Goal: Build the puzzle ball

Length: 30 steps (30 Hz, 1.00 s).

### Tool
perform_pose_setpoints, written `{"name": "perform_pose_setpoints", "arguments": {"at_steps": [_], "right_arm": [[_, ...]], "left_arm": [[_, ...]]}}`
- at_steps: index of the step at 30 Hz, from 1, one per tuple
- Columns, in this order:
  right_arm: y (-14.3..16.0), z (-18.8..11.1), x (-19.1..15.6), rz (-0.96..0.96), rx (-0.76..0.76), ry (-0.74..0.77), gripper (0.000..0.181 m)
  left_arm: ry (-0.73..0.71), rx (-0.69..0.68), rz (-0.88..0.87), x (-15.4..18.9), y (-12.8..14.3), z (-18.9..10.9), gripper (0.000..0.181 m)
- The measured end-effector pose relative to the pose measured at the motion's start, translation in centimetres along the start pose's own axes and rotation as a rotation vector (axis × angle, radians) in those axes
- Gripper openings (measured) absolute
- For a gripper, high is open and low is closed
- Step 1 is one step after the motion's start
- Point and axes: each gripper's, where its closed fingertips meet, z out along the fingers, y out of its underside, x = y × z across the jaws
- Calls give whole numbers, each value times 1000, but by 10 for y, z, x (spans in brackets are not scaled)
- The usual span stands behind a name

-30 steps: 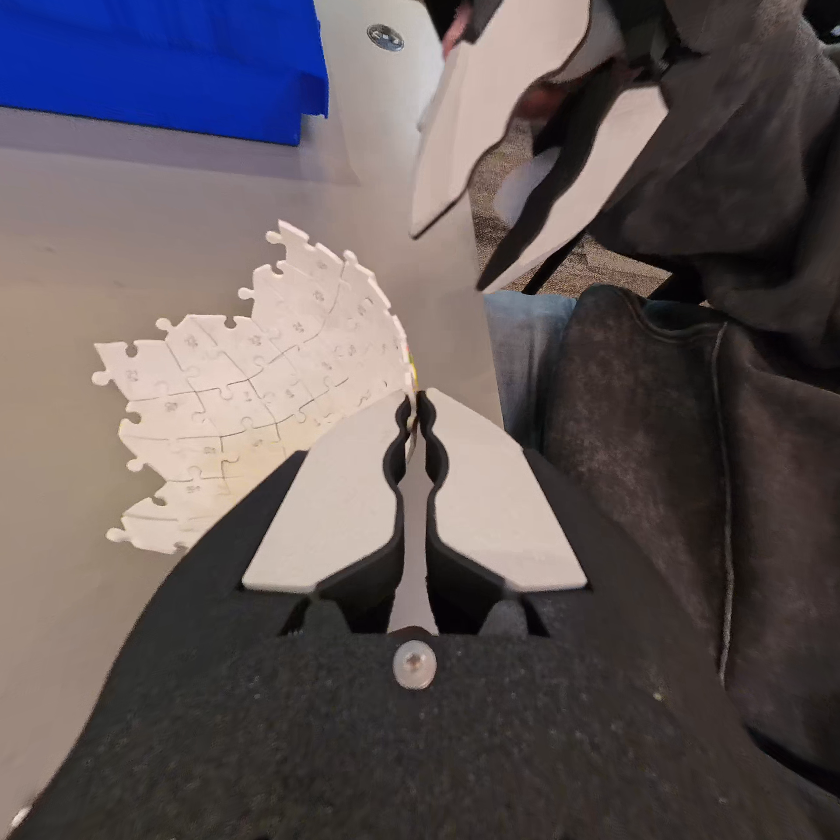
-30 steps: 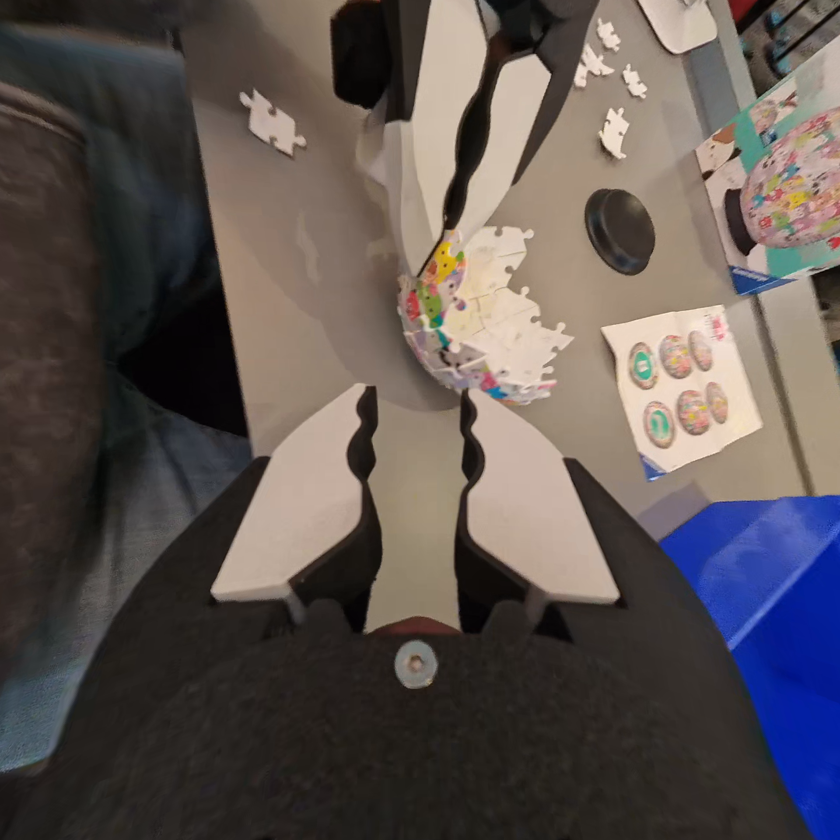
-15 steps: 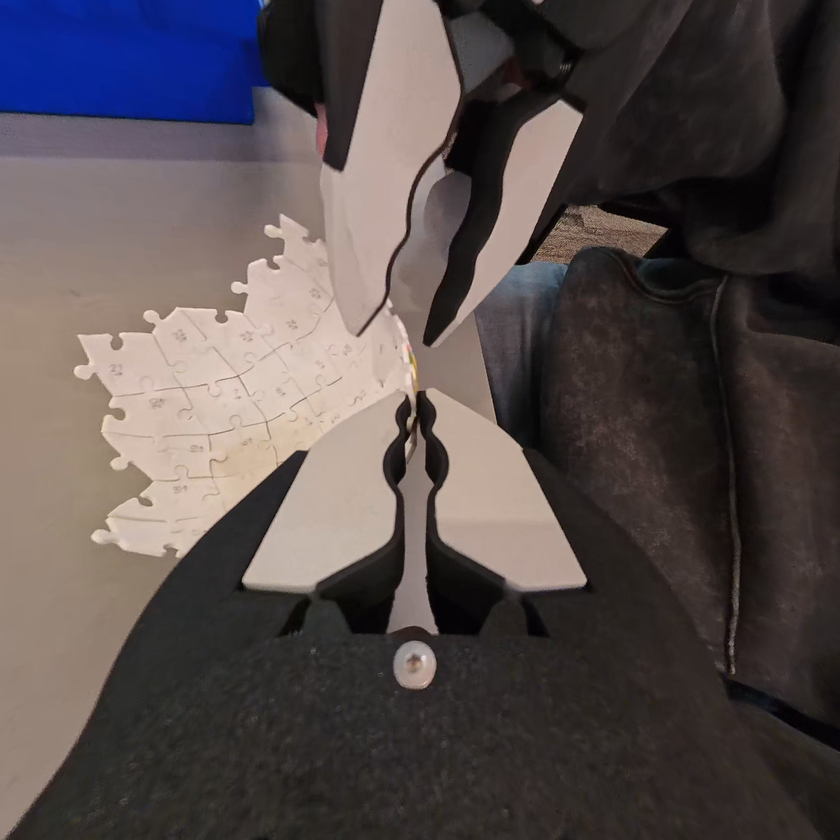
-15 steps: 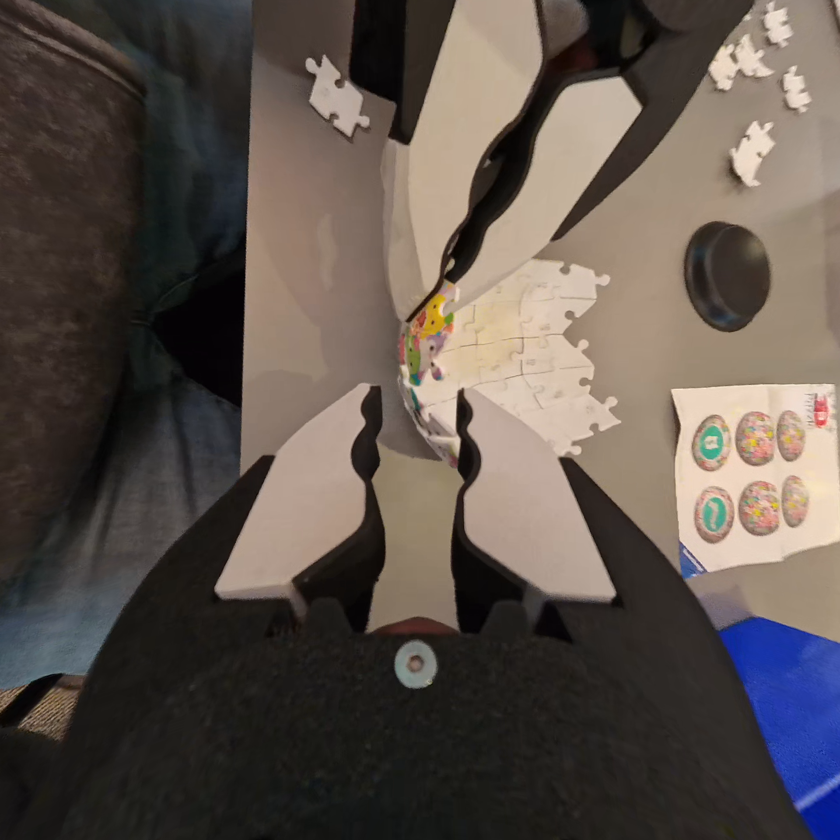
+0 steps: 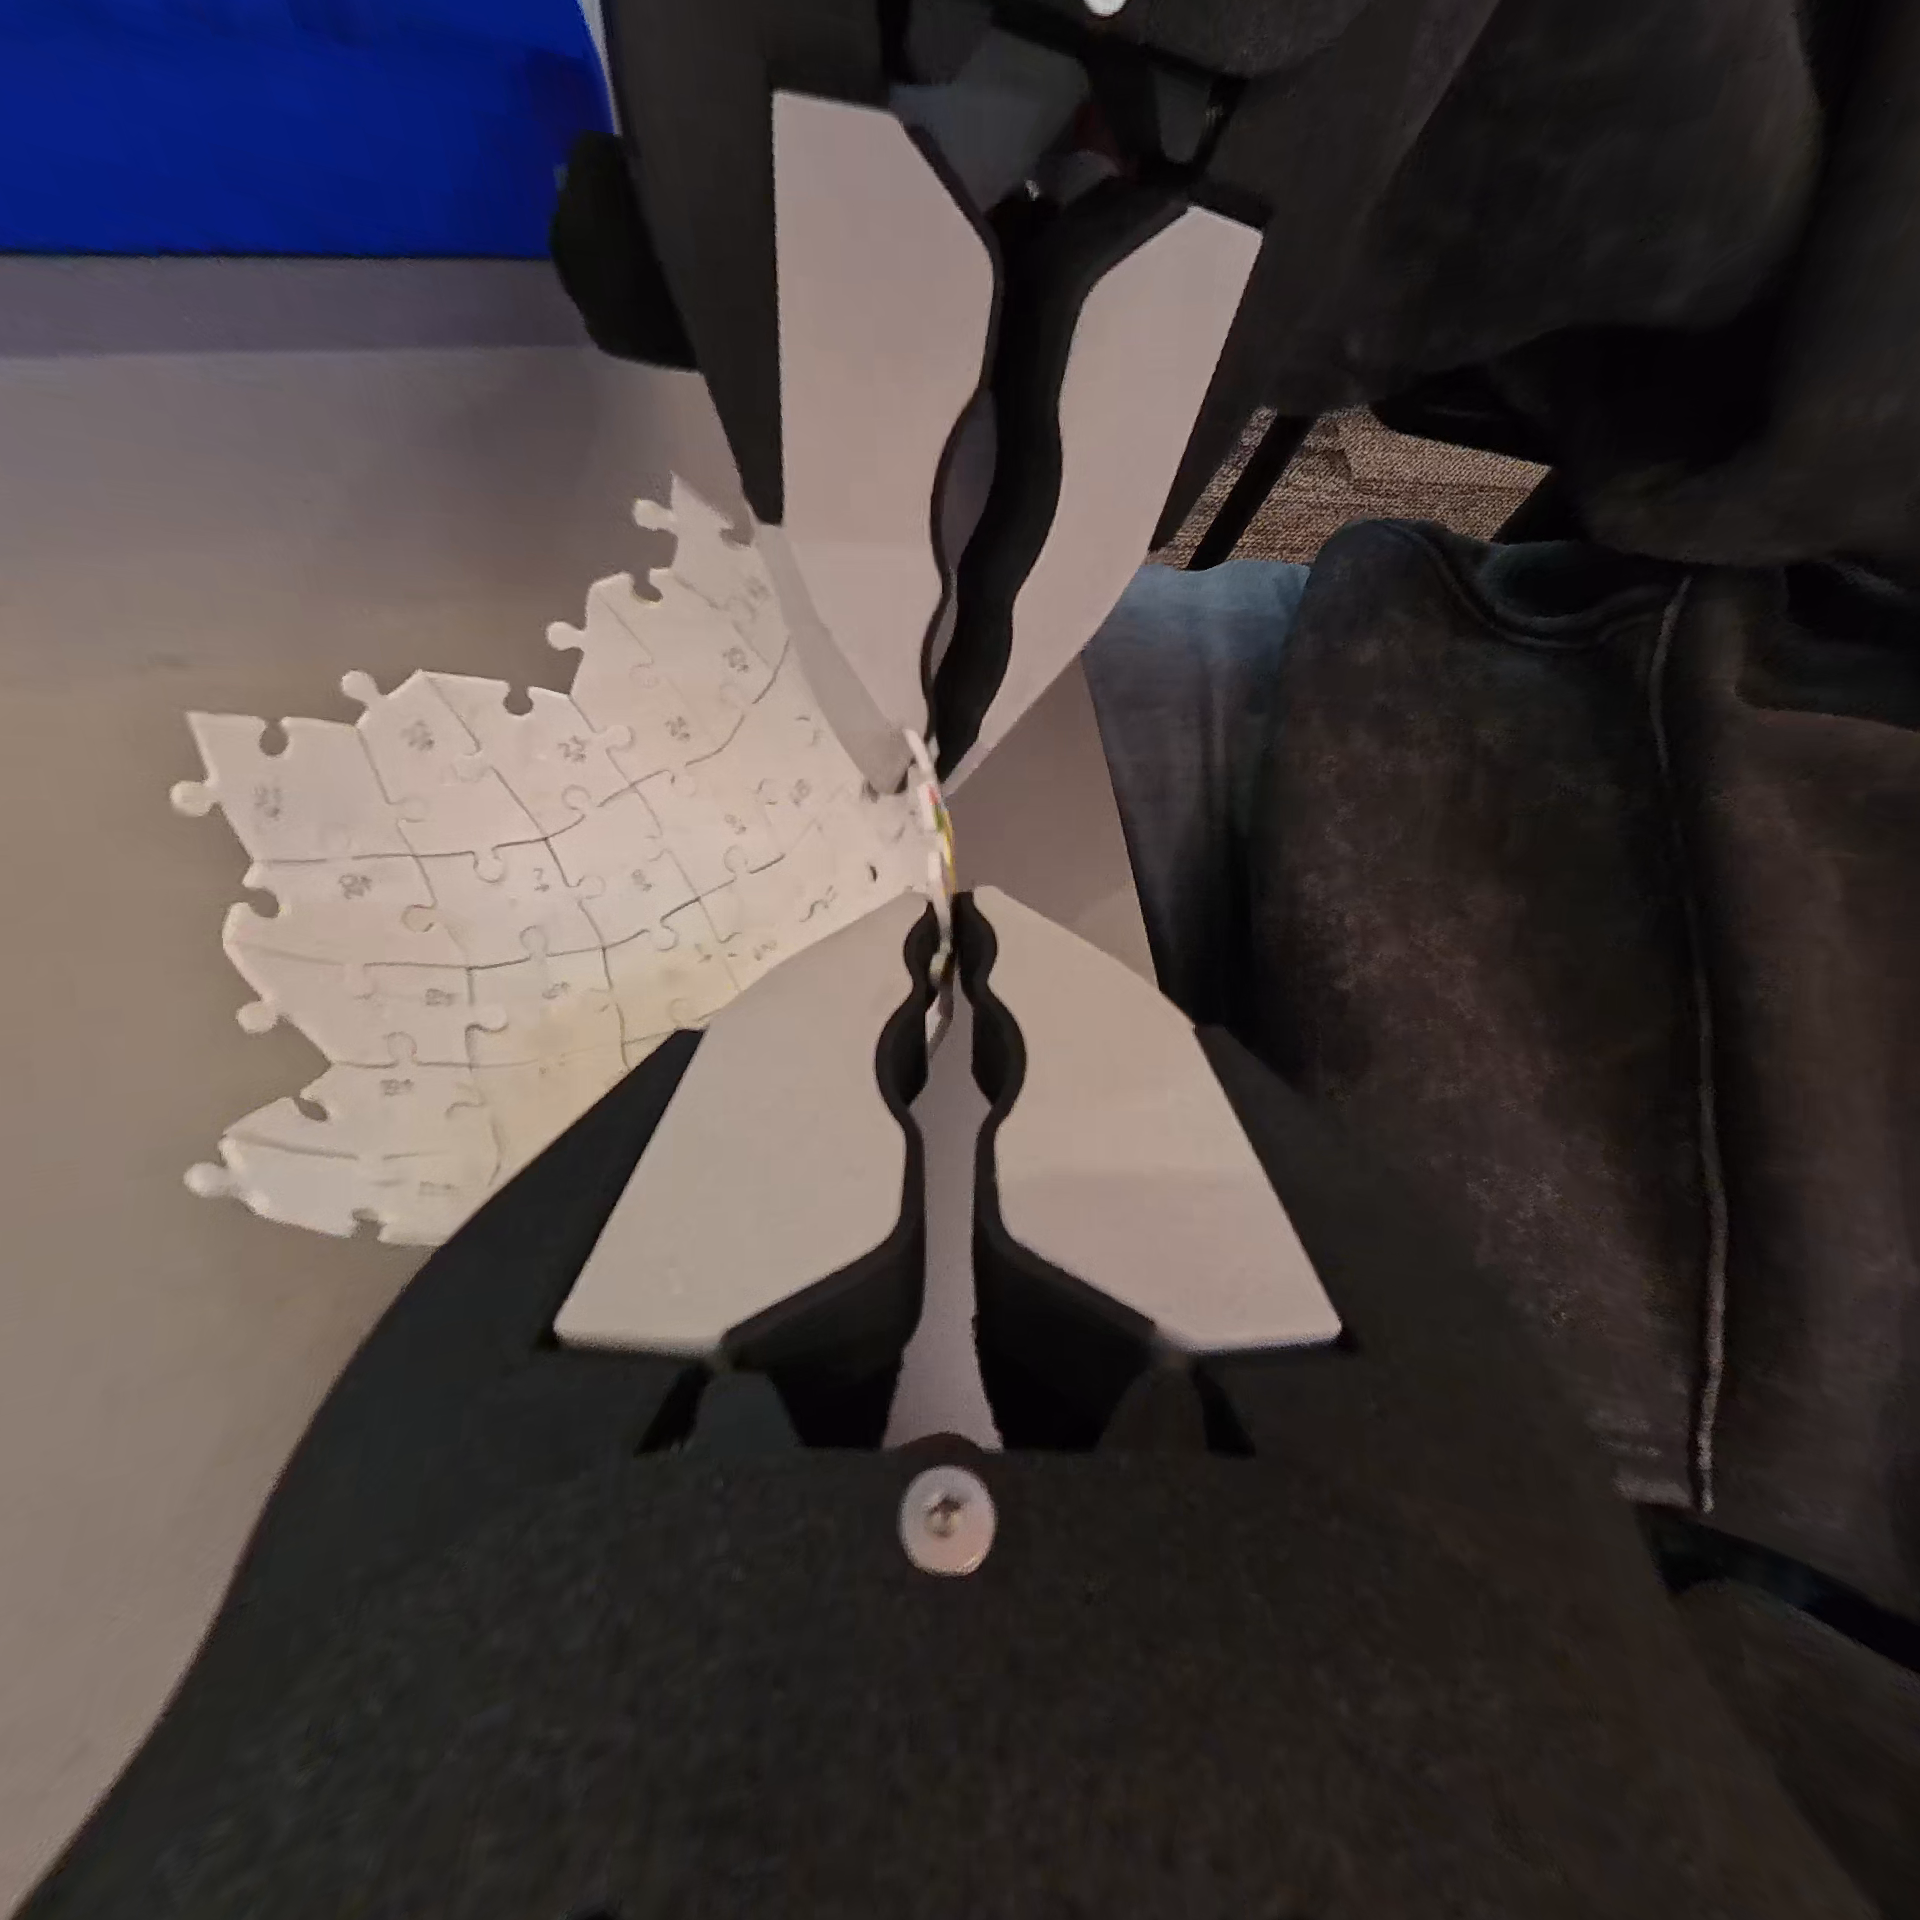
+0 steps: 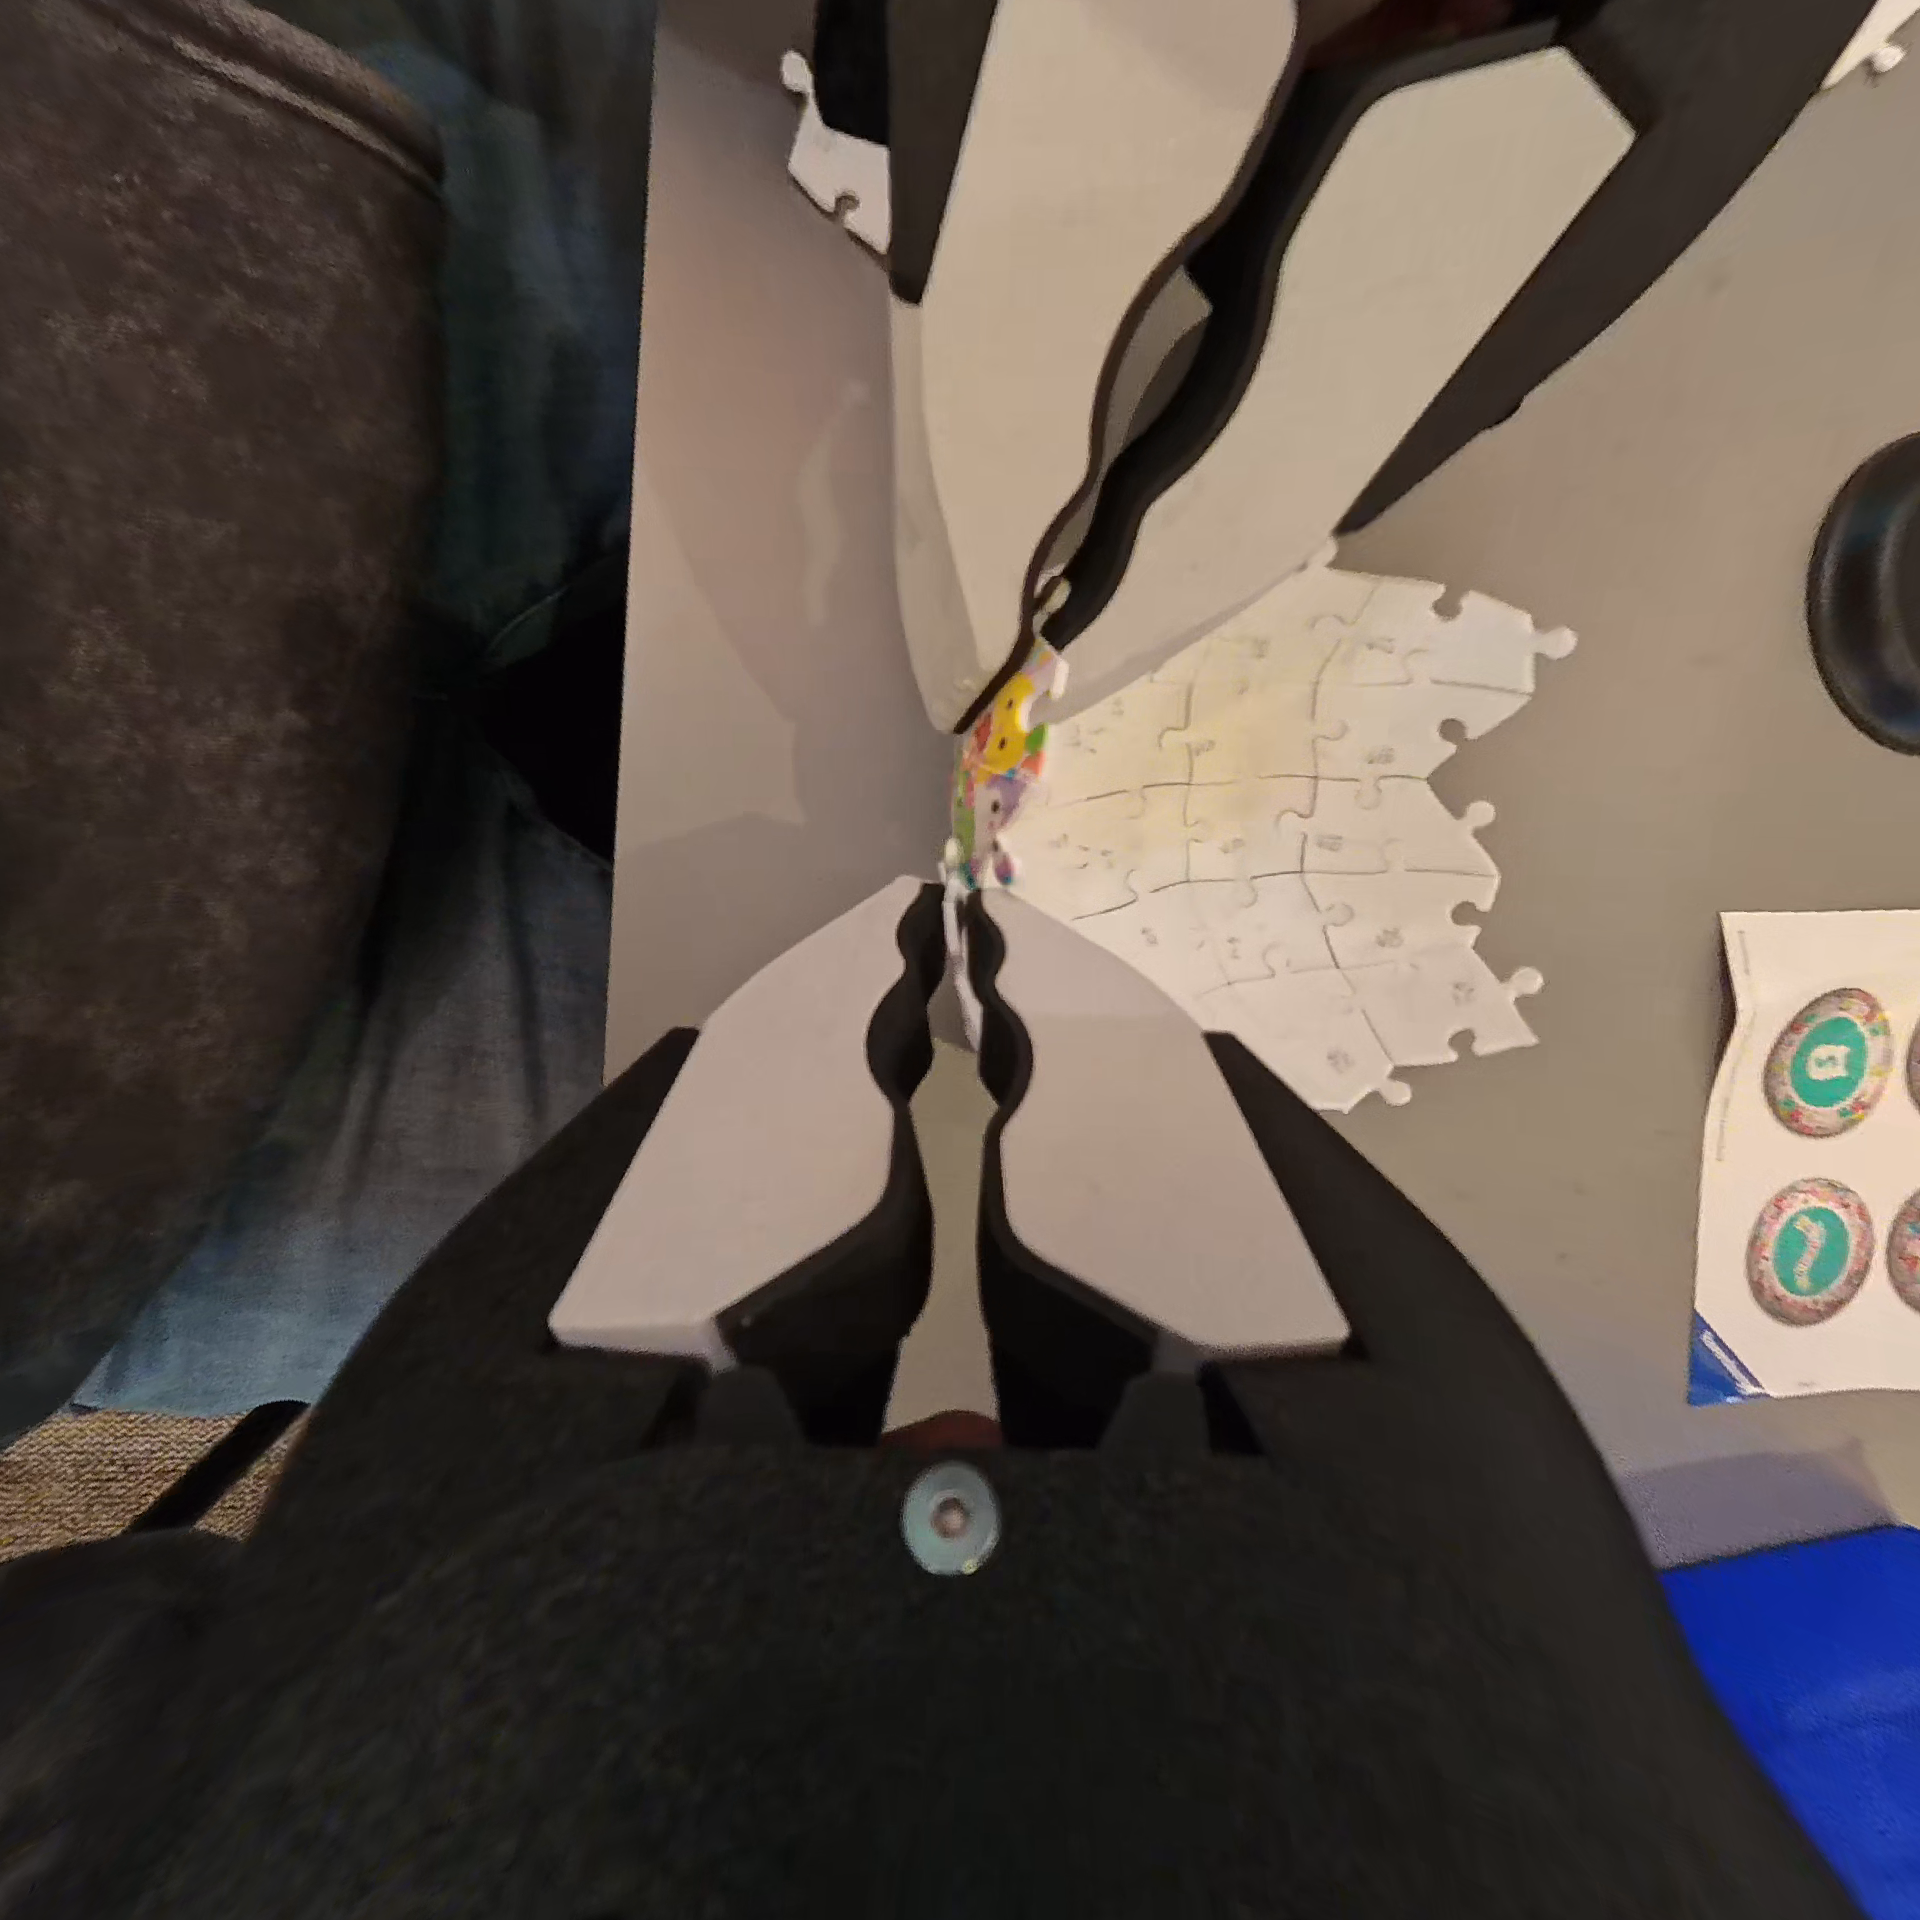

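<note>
A: What lies farthest left?

B: In the left wrist view, the bare grey surface point(image 5: 312, 499), with a blue bin point(image 5: 281, 125) at its far edge. Then comes the puzzle ball section point(image 5: 540, 894), a curved sheet of joined pieces with its pale numbered underside showing, resting near the surface's edge.

A: And the tongs?

B: The left tongs point(image 5: 943, 920) are clamped on the section's near rim, where a sliver of the coloured face shows. Just beyond, the right tongs point(image 5: 930, 758) come in from the far side and pinch the same rim, close to the left pair. Right of them is a person's dark sleeve point(image 5: 1558, 935).

A: Does the other camera agree?

B: Yes. There the person's clothing is on the left, the right tongs point(image 6: 954, 904) grip the rim in the middle, the left tongs point(image 6: 1023, 665) hold it just beyond, and the section point(image 6: 1299, 831) spreads to the right. Farther right are a black round stand point(image 6: 1870, 613) and a printed leaflet point(image 6: 1818, 1143); a loose puzzle piece point(image 6: 831, 156) lies at the top.
</note>
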Motion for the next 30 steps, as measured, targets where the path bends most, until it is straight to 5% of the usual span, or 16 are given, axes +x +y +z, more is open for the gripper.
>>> {"name": "perform_pose_setpoints", "arguments": {"at_steps": [1, 30], "right_arm": [[0, 1, 0, 6, 3, -6, 4], [5, 8, -4, -21, -80, -38, 6]], "left_arm": [[-2, -4, 3, 0, 1, 0, 2], [-56, -94, 98, 3, 8, 8, 2]]}}
